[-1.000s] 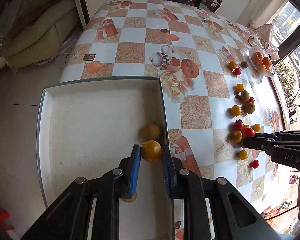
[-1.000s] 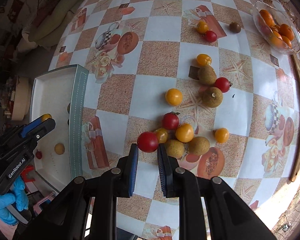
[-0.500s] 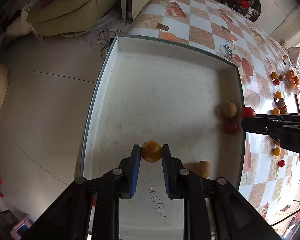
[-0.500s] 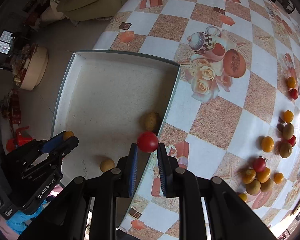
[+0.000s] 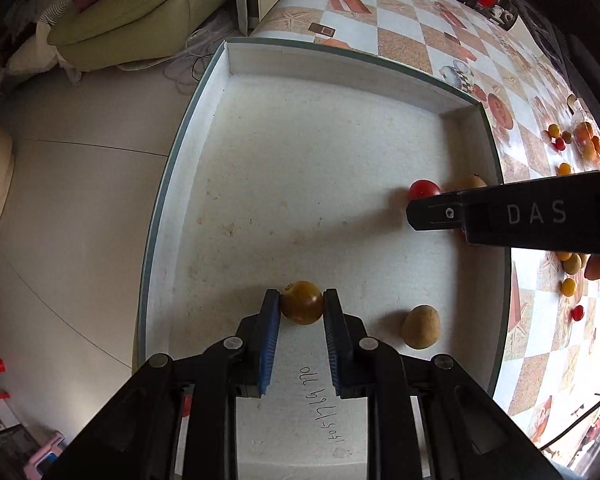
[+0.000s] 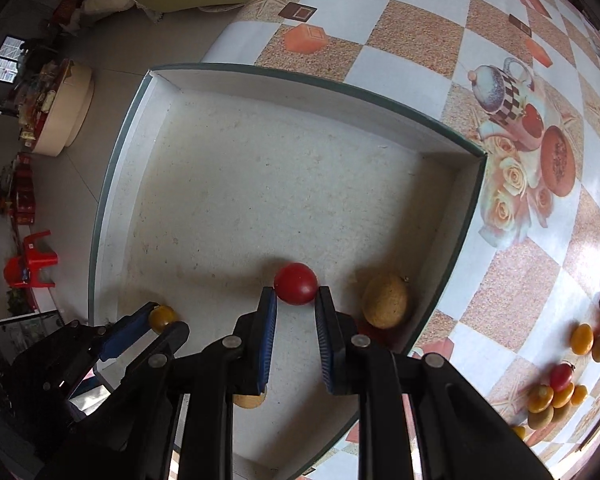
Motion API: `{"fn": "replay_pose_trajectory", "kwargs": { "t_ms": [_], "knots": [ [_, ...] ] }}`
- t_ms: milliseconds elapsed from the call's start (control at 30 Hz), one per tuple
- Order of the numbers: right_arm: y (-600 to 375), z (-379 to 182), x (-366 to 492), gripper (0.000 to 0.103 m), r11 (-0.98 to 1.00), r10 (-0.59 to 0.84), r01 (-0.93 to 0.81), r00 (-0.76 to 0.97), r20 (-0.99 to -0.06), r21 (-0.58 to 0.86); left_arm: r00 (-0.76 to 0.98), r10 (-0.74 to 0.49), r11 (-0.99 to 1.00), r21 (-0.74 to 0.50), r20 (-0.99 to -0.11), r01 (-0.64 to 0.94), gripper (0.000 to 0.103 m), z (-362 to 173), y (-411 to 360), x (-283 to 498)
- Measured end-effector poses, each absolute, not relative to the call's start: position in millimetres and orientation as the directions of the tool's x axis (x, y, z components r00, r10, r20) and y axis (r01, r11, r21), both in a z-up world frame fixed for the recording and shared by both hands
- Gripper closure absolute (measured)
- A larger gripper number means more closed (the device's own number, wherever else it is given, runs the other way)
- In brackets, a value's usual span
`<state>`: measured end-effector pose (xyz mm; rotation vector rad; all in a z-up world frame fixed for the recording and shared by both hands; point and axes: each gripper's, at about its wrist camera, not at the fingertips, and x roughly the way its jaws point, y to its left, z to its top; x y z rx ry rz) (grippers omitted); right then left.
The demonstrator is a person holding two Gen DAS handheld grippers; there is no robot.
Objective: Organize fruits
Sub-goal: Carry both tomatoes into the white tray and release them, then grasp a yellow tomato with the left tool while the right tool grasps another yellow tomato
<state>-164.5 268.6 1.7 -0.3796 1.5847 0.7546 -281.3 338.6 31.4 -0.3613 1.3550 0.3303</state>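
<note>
placement step: left gripper (image 5: 302, 307) fingers clamped on yellow tomato (image 5: 302, 302), right gripper (image 6: 296, 295) on red tomato (image 6: 295, 283), both over tray (image 6: 340, 128); next, release inside.

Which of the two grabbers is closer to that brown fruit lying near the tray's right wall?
Right. The right gripper, holding a red tomato, hangs just beside the brown fruit. The left gripper, clamping a yellow tomato, is farther left across the tray.

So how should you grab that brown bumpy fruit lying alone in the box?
Probably from straight above, pinching the brown fruit across its narrower middle. It lies on the tray floor as a slightly long oval, with open space all around, so the fingers could drop down either side without bumping anything.
</note>
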Motion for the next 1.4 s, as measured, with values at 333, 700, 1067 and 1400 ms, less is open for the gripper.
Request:
{"fn": "replay_pose_trajectory", "kwargs": {
  "t_ms": [333, 700, 1067, 1400],
  "knots": [
    [271, 6, -162, 0.050, 0.726, 0.197, -0.635, -0.176, -0.964, 0.265, 0.196, 0.074, 0.915, -0.011, -0.978, -0.404, 0.030, 37, 331, -286],
    [242, 55, -143, 0.020, 0.753, 0.316, -0.572, -0.117, -0.941, 0.324, 0.146, 0.090, 0.926, 0.029, -0.985, -0.377, 0.030, 46, 321, -283],
    [122, 65, -110, 0.020, 0.882, 0.285, -0.384, -0.030, -0.958, 0.274, 0.193, 0.108, 0.970, 0.061, -0.975, -0.235, 0.030, 75, 272, -238],
    [-5, 42, -93, 0.020, 0.976, 0.175, -0.133, 0.001, -0.985, 0.173, 0.235, 0.021, 0.999, 0.010, -0.972, -0.047, 0.030, 87, 195, -168]
  ]
}}
